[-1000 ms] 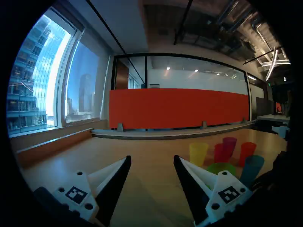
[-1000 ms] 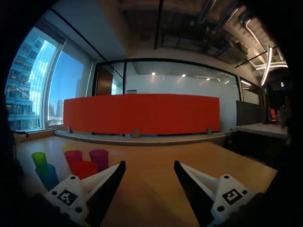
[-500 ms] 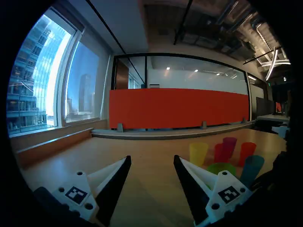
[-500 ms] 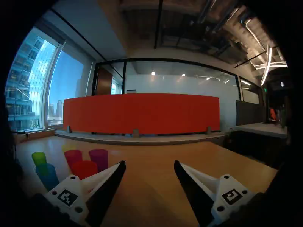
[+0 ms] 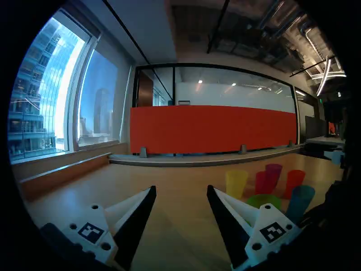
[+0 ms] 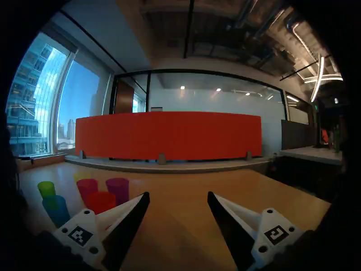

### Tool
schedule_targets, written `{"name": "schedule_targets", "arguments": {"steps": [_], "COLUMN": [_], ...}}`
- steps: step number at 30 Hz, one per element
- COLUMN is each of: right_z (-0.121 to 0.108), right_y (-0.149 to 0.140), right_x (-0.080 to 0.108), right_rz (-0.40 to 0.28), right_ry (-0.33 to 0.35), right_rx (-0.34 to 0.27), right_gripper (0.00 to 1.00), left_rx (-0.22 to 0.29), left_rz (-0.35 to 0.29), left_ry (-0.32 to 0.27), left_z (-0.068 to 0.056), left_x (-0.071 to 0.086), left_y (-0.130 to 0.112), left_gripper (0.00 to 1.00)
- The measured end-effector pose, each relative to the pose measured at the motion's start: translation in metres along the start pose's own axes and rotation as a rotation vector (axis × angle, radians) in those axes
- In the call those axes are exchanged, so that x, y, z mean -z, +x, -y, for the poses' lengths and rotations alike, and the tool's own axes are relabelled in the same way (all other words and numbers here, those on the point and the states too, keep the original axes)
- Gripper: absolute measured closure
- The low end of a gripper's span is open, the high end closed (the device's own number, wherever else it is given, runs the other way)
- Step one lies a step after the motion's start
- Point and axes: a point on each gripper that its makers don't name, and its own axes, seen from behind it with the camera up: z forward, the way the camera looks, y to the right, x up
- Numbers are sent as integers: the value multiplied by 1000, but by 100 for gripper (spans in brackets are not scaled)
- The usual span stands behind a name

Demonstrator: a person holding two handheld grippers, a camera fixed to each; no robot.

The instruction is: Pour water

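Jaws gaped empty on left gripper [image 5: 180, 188] and right gripper [image 6: 178, 194] — the cups [image 5: 236, 183] looked light, squashable, best pinched mid-wall.

**Wooden table** [image 5: 180, 178], pale and glossy, seen low across its top. Six plastic cups stood upright on it in a loose cluster. In the left gripper view these were a yellow cup [image 5: 237, 183], a crimson cup [image 5: 260, 183] overlapping a purple cup [image 5: 274, 172], an orange-red cup [image 5: 294, 181], and, nearer the camera, a green cup [image 5: 259, 199] and a blue cup [image 5: 299, 201]. In the right gripper view the cluster stood toward the table's left. An orange partition [image 5: 212, 128] ran along the far edge on a grey rail.
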Motion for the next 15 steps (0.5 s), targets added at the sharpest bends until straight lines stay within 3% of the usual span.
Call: {"name": "schedule_targets", "arguments": {"steps": [15], "right_z": [0], "right_y": [1], "right_x": [1], "right_rz": [0], "right_ry": [0], "right_rx": [1], "right_gripper": [1], "left_rx": [0], "left_rz": [0], "left_ry": [0], "left_z": [0], "left_x": [0], "left_y": [0], "left_gripper": [17]}}
